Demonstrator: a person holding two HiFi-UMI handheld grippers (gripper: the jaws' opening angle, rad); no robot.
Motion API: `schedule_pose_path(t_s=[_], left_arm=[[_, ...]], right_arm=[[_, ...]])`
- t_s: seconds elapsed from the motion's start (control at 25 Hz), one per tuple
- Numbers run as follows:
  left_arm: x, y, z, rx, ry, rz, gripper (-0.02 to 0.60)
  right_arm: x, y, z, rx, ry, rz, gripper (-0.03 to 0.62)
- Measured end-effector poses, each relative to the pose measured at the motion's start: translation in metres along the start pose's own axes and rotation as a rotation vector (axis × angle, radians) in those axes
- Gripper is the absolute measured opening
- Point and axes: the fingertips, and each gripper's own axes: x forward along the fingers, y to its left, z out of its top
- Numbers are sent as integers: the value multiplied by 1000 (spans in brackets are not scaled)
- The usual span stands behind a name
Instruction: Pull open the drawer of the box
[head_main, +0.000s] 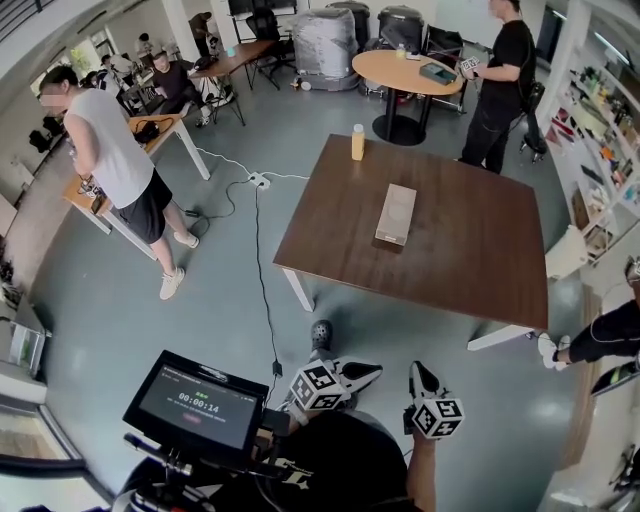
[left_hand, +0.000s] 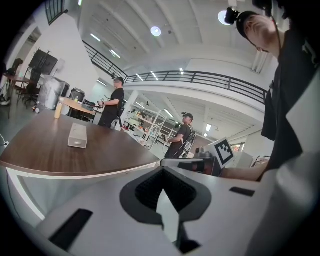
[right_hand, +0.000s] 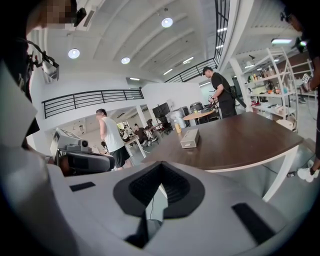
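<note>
A long beige box (head_main: 396, 214) lies flat in the middle of the brown square table (head_main: 470, 260), its drawer closed as far as I can see. The same box (left_hand: 78, 135) shows in the left gripper view and again, as the box (right_hand: 190, 138), in the right gripper view. Both grippers hang low in front of the person's body, well short of the table's near edge. The left gripper (head_main: 368, 370) (left_hand: 162, 170) is shut and holds nothing. To its right, the right gripper (head_main: 418, 370) (right_hand: 160, 164) is shut too and equally empty.
An orange bottle (head_main: 358, 142) stands at the table's far edge. A person in a white shirt (head_main: 115, 160) stands to the left, another in black (head_main: 505, 70) beyond by a round table (head_main: 405, 72). A cable (head_main: 262, 280) runs across the floor. A timer screen (head_main: 195, 405) sits at the lower left.
</note>
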Motion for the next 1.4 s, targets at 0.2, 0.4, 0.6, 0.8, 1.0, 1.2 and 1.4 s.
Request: schedule_pose_path(t_s=[0.2,0.4,0.6,0.8,1.0,1.2,1.4], left_arm=[[0,-2,0,-7,-6,-1,5],[-6,-11,1,2,-6,-3,5],[8,1,9,7,-7,-2,5],[8,5,8,3,-7,-4,5],[10,6,10,2,-5,-11,5],[12,12,11,0,-2,-19,5],[14,18,14,-5,2,-23,5]], right_arm=[[-1,5,-2,-4,12,8,-12],[-12,8,2,-1,-5,-4,-12],[-5,-9,14,-5,-15,-9,-12],[-5,-13,7,15,-6,-25,-12],[-4,-13,6,17,0,-26,-12],[4,-15,11,14,-6,-26,-12],[9,-16,12,16,1,-28,-12]])
